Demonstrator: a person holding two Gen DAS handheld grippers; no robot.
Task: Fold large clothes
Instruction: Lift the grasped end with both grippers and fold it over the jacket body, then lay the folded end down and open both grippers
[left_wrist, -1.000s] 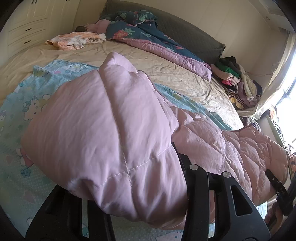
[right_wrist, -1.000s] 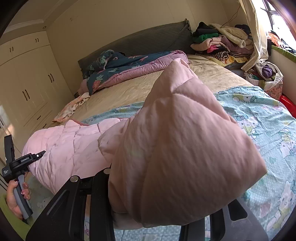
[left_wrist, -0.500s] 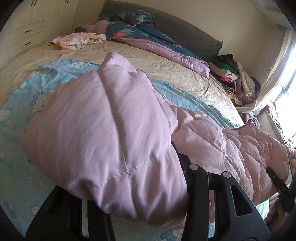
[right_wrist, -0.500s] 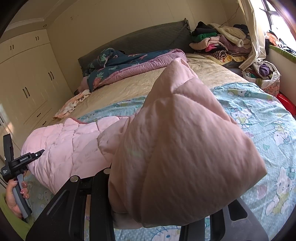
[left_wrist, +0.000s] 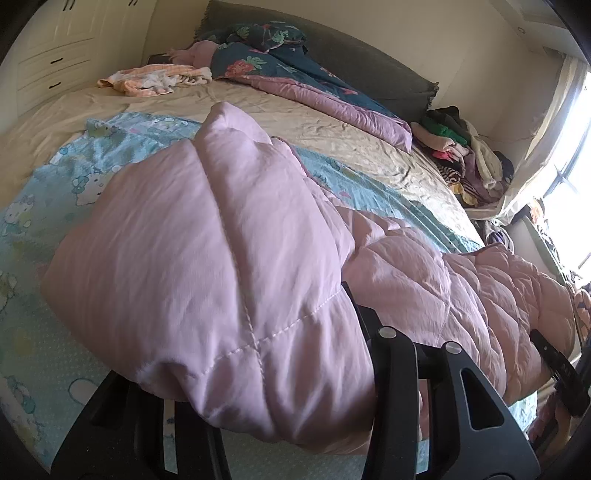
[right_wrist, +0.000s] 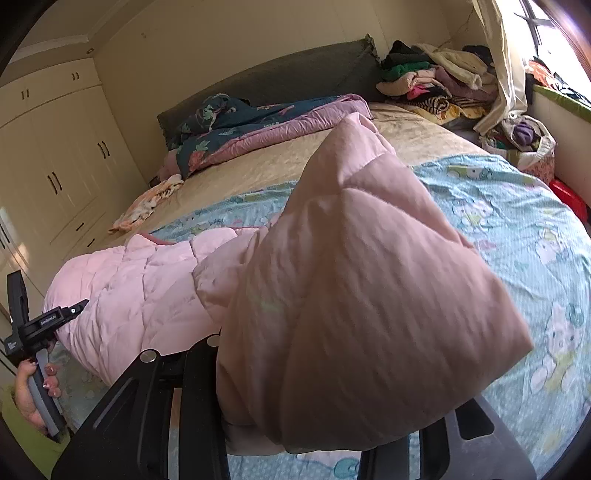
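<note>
Bedroom setting: a wide bed (left_wrist: 332, 122) with a crumpled beige sheet, backed by a dark grey upholstered headboard (right_wrist: 295, 77)

Left gripper (left_wrist: 258, 406): black plastic jaws, narrowly parted and clamped on a thick bunched fold of the pink quilted jacket (left_wrist: 229, 258). The fabric is smooth and puffy, with stitched seams crossing near the clamp, and it bulges above and ahead of the jaws in a rounded mound.

Right gripper (right_wrist: 314, 435): black jaws likewise close together and pressing on another padded fold of the same jacket (right_wrist: 369, 295), which rises from the clamp into a blunt, tent-like peak.

Between the two clamps the jacket body spans as a long diamond-quilted roll, held along the near edge of the bed. In the right wrist view the person's left hand (right_wrist: 37, 391) grips a grey handle at the far end of that roll, next to a lime-green sleeve (right_wrist: 22, 443).

Beneath the jacket lies a light blue cartoon-print cover (right_wrist: 517, 229), thin and flat, with small creases. Beyond it:
- a dark floral duvet (left_wrist: 280, 74) with a mauve underside, heaped against the headboard
- a small peach-and-white crumpled garment (left_wrist: 151, 79) near the far corner
- a mixed pile of clothes (right_wrist: 436, 81) stacked at the window-side corner, beside a pale curtain (right_wrist: 506, 74)

Cream panelled wardrobe doors (right_wrist: 66, 162) with dark handles line the wall opposite the window
</note>
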